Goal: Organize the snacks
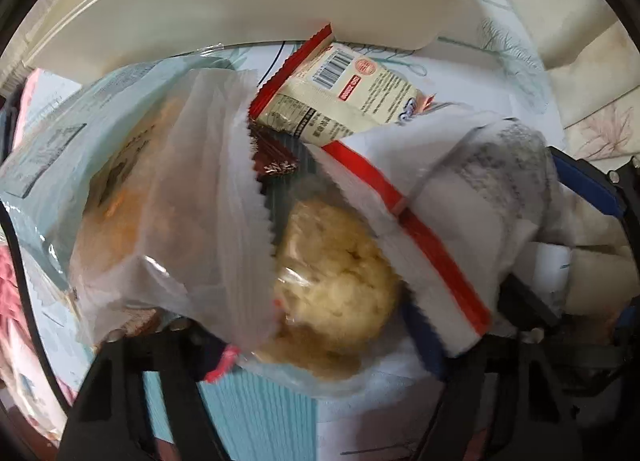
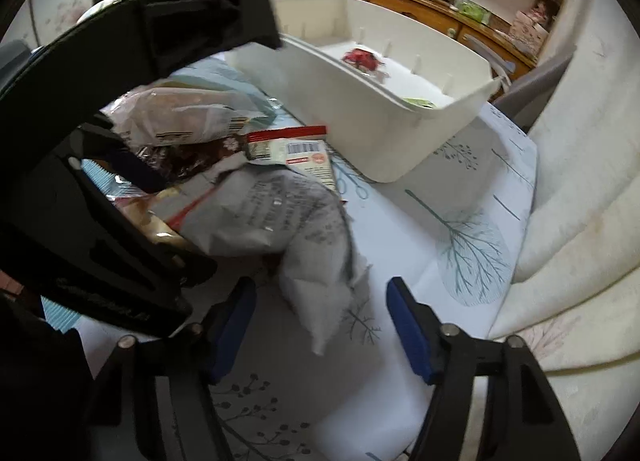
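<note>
The left gripper sits low over a heap of snack packets, its 2 fingers spread wide with a clear packet holding a pale round cake lying between them; whether the pads actually press on that packet cannot be told, since wrappers cover them. A white packet with a red stripe overlaps the cake packet on the right, and a larger clear bread bag lies to its left. Beyond them a cream packet with a barcode lies flat on the table, its far end just beside the wall of the white bin. The right gripper hovers above the tree-printed tablecloth with its blue-padded fingers well apart and holding nothing; the crumpled tail of the white packet reaches between them without touching either pad. In the right wrist view the bin stands past the heap with a red wrapped snack on its floor.
</note>
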A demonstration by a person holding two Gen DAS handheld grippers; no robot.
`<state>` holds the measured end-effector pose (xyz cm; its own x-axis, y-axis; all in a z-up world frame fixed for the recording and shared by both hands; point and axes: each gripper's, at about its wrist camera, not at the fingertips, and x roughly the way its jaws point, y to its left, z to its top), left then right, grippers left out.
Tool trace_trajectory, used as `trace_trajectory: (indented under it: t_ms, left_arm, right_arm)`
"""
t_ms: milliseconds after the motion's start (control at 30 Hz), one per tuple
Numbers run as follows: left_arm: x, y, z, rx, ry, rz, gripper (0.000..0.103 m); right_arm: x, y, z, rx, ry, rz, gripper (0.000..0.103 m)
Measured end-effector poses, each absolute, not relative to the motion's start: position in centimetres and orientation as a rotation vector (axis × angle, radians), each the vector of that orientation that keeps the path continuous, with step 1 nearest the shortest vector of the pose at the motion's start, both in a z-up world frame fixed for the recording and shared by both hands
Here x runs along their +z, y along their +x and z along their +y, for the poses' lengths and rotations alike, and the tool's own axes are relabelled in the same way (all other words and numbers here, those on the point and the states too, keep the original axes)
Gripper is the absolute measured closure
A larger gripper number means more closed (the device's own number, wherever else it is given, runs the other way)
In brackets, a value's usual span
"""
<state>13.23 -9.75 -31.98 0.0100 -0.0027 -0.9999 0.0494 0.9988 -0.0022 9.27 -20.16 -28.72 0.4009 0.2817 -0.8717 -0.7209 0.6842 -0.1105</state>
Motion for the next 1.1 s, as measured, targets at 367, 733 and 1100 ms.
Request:
trace_trajectory:
  t_ms: [367,733,1100]
  left_arm:
    - [-31.2,14.0,-9.3,-0.055,-0.011,1.540,0.046]
    - [-28.1,11.0,-7.6,-0.067,-0.088,1.517,0.046]
    - [-22.9,9.1,-6.0,-0.077,-0.216,1.458,0.080]
  right_arm:
    - [-28.9,9.2,-19.9,0.671,-0.536,0.980,0.062]
    - [-28.0,9.1,-21.2,0.642,-0.435,1.032,0.064]
    - [-26.5,9.0,-21.1,0.649,-0.341,1.056,0.070]
